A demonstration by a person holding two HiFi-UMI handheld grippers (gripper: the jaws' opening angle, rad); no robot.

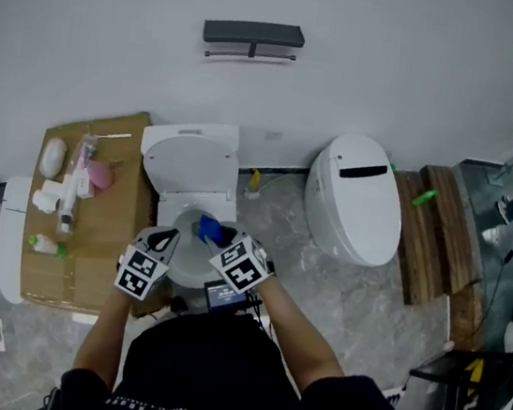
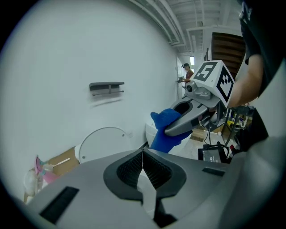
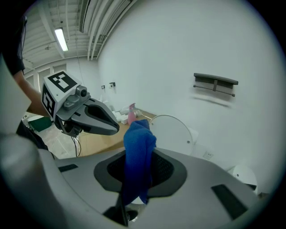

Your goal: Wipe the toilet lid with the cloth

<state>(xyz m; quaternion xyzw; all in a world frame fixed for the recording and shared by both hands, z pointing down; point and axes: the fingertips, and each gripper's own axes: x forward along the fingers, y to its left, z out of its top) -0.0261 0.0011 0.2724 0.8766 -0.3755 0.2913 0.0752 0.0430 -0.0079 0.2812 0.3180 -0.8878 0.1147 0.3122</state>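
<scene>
Now, right gripper [image 3: 137,172] fingers [image 3: 166,167] tight on blue cloth [image 3: 139,138]; left gripper [image 2: 143,166] fingers [image 2: 159,172] together.

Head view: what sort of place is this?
Likely a mock bathroom in a test or showroom space: one toilet and a second toilet stand side by side, bottles lie on flattened cardboard, and a rack hangs above.

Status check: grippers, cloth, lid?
Left gripper shut, empty. Right gripper shut on blue cloth. Toilet lid stands raised, cloth not touching it. Nothing seen between them.
</scene>
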